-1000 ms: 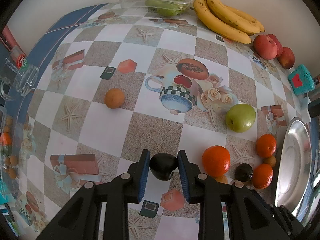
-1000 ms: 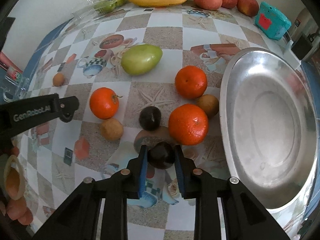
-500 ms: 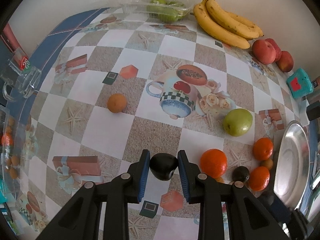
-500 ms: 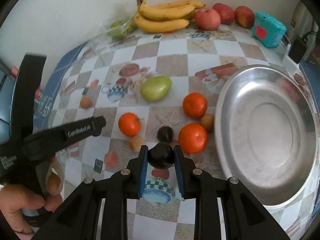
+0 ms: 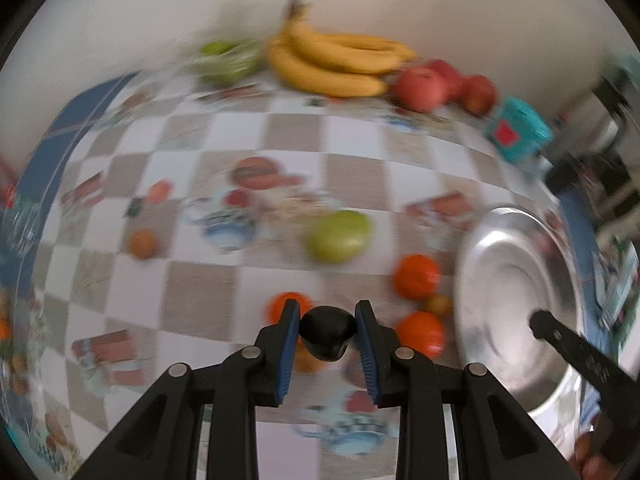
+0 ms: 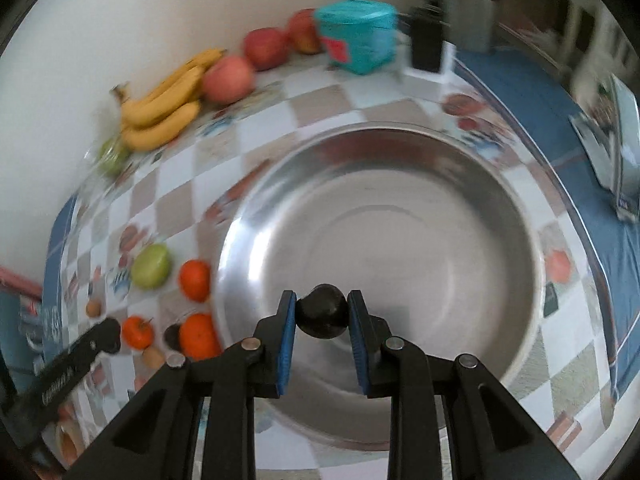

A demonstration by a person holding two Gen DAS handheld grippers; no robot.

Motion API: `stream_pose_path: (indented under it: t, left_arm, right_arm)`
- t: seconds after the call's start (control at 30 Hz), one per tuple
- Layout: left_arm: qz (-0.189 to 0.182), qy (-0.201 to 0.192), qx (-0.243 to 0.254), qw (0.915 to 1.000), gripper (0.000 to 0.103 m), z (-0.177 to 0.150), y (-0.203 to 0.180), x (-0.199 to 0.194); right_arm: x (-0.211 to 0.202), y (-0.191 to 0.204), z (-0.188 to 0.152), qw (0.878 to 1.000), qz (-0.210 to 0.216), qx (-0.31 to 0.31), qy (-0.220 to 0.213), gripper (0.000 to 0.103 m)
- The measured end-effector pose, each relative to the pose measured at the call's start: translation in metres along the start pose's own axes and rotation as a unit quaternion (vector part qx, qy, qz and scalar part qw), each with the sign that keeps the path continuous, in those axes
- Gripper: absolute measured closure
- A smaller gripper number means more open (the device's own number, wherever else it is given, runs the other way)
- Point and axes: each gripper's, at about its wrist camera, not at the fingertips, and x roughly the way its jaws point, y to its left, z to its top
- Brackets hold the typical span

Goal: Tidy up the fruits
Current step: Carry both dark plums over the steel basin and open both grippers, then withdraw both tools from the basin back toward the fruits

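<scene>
1. Dark fruit (image 6: 322, 312) sits clamped between the pads of the right tool (image 6: 322, 316), which hangs directly above the steel bowl (image 6: 500, 200), inside its rim.
2. A second dark fruit (image 5: 328, 332) is pinched in the left tool (image 5: 328, 334), over the worktop (image 5: 200, 300) among the oranges (image 5: 414, 276); the bowl lies to its right.
3. The right hand is nearer the bowl, so its release looks to come first.
4. Bananas (image 5: 336, 60) and apples (image 5: 420, 84) line the far wall.
</scene>
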Motion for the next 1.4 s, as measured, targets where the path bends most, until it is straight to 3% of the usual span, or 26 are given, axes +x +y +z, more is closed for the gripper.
stream_pose_path:
  t: [0.27, 0.4, 0.6, 0.83, 0.87, 0.93, 0.97, 1.03, 1.17, 1.2, 1.3, 1.4]
  left_arm:
    - [-0.080, -0.032, 0.091, 0.9921, 0.073, -0.010, -0.075, -0.002]
    - [-0.095, -0.043, 0.139, 0.9848, 0.073, -0.020, -0.108, 0.008]
    - [-0.107, -0.024, 0.153, 0.9821, 0.072, -0.026, -0.124, 0.028]
    - [-0.106, -0.020, 0.158, 0.9815, 0.070, -0.032, -0.125, 0.030]
    - [-0.106, -0.020, 0.157, 0.9817, 0.068, -0.031, -0.125, 0.029]
    - [-0.108, -0.021, 0.153, 0.9821, 0.053, -0.030, -0.123, 0.029]
    - [-0.109, -0.022, 0.151, 0.9823, 0.050, -0.029, -0.122, 0.028]
    - [-0.108, -0.027, 0.148, 0.9828, 0.049, -0.028, -0.121, 0.026]
    - [-0.105, -0.035, 0.135, 0.9846, 0.048, -0.024, -0.115, 0.022]
    - [-0.104, -0.037, 0.127, 0.9858, 0.042, -0.022, -0.112, 0.021]
    - [-0.092, -0.037, 0.104, 0.9896, 0.036, -0.017, -0.102, 0.020]
    - [-0.075, -0.029, 0.082, 0.9934, 0.035, -0.013, -0.090, 0.021]
  right_arm:
    - [-0.009, -0.035, 0.008, 0.999, -0.002, 0.049, -0.018, 0.076]
    - [-0.005, -0.043, 0.009, 0.998, -0.002, 0.056, -0.014, 0.076]
    - [0.008, -0.045, 0.005, 0.998, -0.004, 0.057, 0.011, 0.075]
    - [0.015, -0.045, 0.002, 0.998, -0.009, 0.057, 0.031, 0.075]
    - [0.015, -0.045, 0.002, 0.998, -0.008, 0.058, 0.032, 0.075]
    - [0.016, -0.044, 0.002, 0.998, -0.006, 0.058, 0.033, 0.074]
    - [0.016, -0.044, 0.003, 0.998, -0.007, 0.057, 0.033, 0.072]
    - [0.015, -0.043, 0.004, 0.998, -0.005, 0.060, 0.030, 0.064]
    - [0.009, -0.045, 0.006, 0.998, -0.005, 0.064, 0.018, 0.064]
    - [0.009, -0.045, 0.007, 0.998, -0.004, 0.065, 0.016, 0.063]
    - [0.008, -0.046, 0.007, 0.998, -0.007, 0.066, 0.013, 0.040]
    - [0.006, -0.046, 0.008, 0.998, -0.003, 0.067, 0.006, 0.036]
